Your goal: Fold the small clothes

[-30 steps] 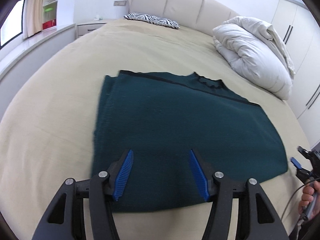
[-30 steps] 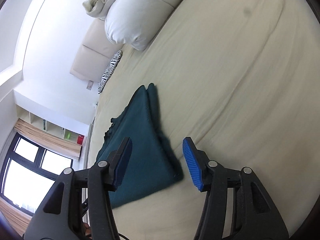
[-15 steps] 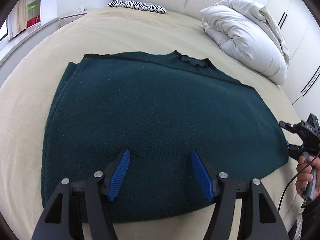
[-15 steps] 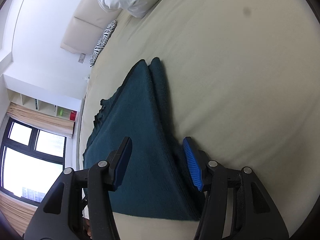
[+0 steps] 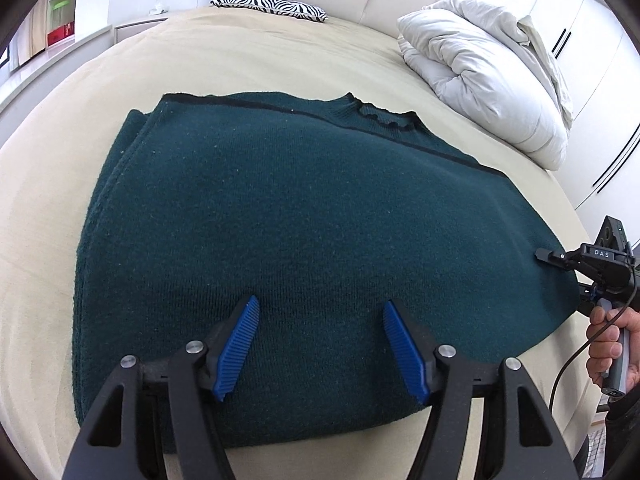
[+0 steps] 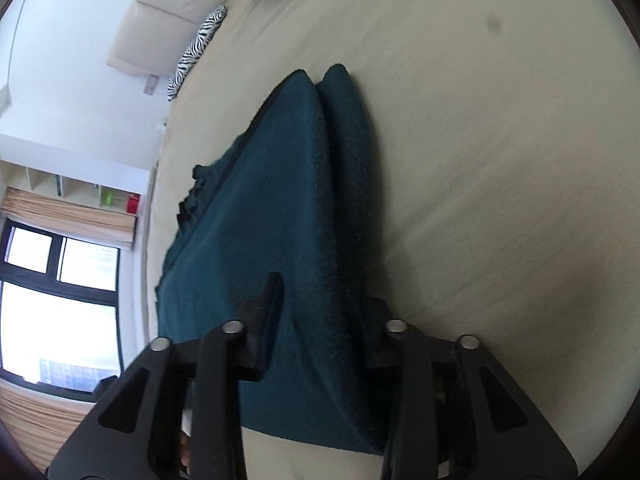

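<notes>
Beige bed [image 5: 280, 64] bears a green sweater [image 5: 312, 216], left tool [image 5: 320, 344] spread, right tool [image 6: 320, 312] just closing on its edge.

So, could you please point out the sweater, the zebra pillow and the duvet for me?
sweater [image 5: 320, 208], left wrist view, middle of its knit body.
zebra pillow [image 5: 272, 3], left wrist view, its striped top.
duvet [image 5: 480, 76], left wrist view, its bunched white middle.

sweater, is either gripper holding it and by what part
The right gripper has just been closing on the sweater at its side edge. The left gripper hovers open, holding nothing.
</notes>
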The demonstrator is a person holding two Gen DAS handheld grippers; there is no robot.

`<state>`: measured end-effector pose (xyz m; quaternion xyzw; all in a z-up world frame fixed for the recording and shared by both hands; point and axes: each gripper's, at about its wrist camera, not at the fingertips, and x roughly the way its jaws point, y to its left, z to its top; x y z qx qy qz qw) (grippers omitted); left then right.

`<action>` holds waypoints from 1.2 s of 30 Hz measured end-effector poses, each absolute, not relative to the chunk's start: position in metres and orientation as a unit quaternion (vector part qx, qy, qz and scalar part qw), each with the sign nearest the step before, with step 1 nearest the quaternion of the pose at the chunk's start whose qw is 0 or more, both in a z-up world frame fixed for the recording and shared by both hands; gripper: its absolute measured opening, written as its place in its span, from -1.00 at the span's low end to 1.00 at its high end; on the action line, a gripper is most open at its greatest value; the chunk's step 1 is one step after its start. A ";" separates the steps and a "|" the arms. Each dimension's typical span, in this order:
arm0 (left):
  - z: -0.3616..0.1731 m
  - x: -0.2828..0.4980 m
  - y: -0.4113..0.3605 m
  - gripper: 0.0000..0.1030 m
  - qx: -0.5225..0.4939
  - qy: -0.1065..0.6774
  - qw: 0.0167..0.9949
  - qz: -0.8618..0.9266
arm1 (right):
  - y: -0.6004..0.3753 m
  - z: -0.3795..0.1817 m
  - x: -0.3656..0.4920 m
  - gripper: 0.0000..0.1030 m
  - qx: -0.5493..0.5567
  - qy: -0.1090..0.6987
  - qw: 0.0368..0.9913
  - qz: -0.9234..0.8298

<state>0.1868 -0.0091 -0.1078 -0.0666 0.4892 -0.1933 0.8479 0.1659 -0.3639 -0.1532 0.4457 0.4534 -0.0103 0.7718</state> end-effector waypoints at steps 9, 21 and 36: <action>-0.107 0.187 0.003 0.30 -0.102 0.485 0.842 -0.212 | -0.349 -0.145 0.170 -0.74 0.407 0.467 0.783 -0.047; -0.083 0.193 0.085 0.04 -0.252 0.448 0.830 -0.217 | -0.237 -0.064 0.208 -0.77 0.160 0.488 0.849 -0.123; -0.078 0.233 0.110 0.35 -0.340 0.442 0.792 -0.250 | 0.042 -0.098 0.215 -0.76 -0.250 0.451 0.855 0.054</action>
